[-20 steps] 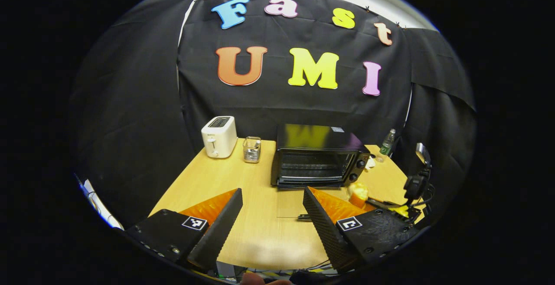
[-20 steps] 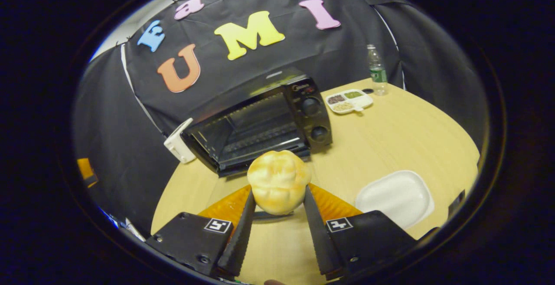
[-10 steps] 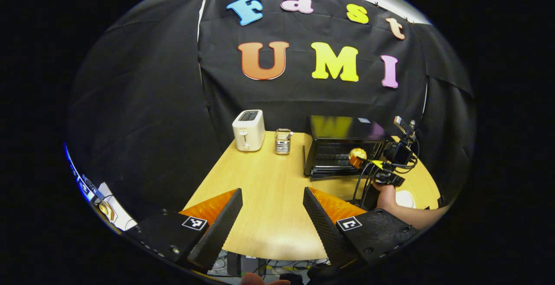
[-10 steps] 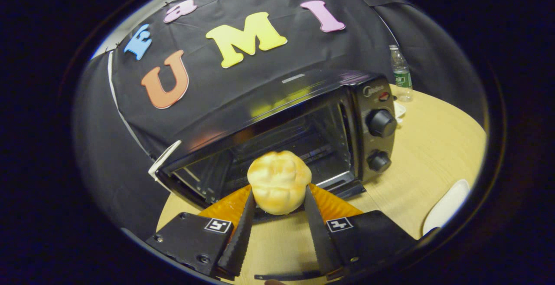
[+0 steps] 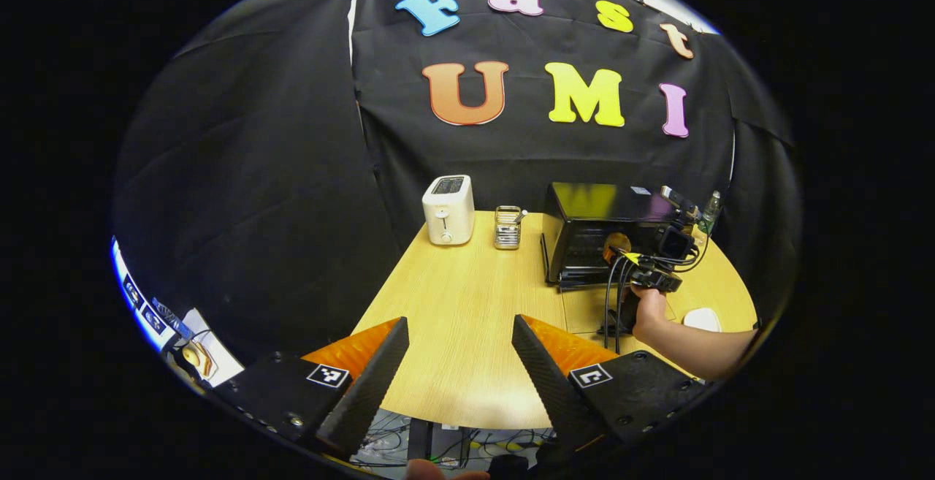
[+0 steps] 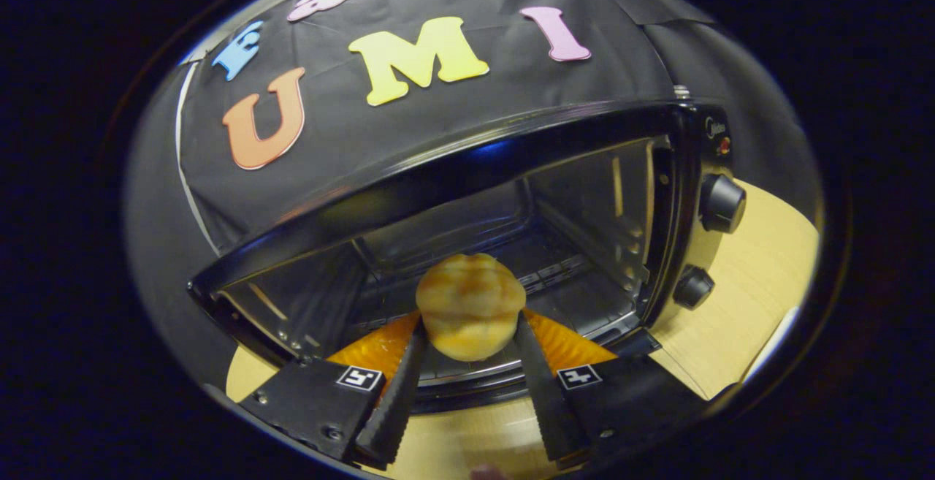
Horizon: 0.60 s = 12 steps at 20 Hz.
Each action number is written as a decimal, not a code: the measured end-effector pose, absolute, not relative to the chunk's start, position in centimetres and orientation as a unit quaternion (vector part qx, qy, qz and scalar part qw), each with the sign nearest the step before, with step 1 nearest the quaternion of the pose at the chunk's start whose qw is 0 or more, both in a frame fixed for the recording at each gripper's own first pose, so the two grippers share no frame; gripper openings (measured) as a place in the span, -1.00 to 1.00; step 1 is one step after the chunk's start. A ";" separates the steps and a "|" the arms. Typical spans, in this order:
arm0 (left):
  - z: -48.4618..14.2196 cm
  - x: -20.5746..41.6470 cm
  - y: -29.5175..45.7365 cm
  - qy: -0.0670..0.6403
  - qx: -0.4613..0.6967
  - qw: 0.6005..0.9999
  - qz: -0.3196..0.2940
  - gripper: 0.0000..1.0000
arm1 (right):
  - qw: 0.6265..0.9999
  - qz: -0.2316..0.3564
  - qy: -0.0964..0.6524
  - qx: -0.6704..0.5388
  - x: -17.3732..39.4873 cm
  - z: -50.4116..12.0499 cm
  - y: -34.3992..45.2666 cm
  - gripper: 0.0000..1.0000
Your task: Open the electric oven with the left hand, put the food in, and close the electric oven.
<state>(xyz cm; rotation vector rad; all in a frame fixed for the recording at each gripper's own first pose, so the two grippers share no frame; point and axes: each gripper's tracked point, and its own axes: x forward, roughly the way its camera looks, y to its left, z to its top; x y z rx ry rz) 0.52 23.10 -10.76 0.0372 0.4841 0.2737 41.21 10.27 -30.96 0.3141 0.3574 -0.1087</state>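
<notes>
Right claw (image 6: pixel 467 392) was clamped on the bun (image 6: pixel 470 305), held at the open oven (image 6: pixel 511 246) mouth near the worktop's (image 5: pixel 467 319) far right edge. Left claw (image 5: pixel 459 370) was wide open, empty, past the near edge. Risk, judged: bun might clip the frame or roll off the rack if dropped early.

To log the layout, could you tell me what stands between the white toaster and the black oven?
In the left gripper view, a small metal rack stands on the table between the toaster and the oven.
</notes>
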 end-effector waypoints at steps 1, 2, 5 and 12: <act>-10.6 0.7 23.1 0.237 0.018 0.962 0.134 0.88 | 0.970 -0.053 0.180 0.153 41.2 -31.1 10.4 0.48; -10.6 0.7 22.9 0.236 0.016 0.962 0.133 0.88 | 0.969 -0.050 0.186 0.154 41.0 -31.3 10.5 0.52; -10.4 0.6 22.4 0.234 0.005 0.964 0.126 0.88 | 0.963 -0.045 0.206 0.168 39.7 -31.2 10.7 0.73; -10.8 0.4 18.8 0.221 -0.037 0.968 0.112 0.88 | 0.965 -0.004 0.211 0.154 34.3 -27.7 11.5 0.84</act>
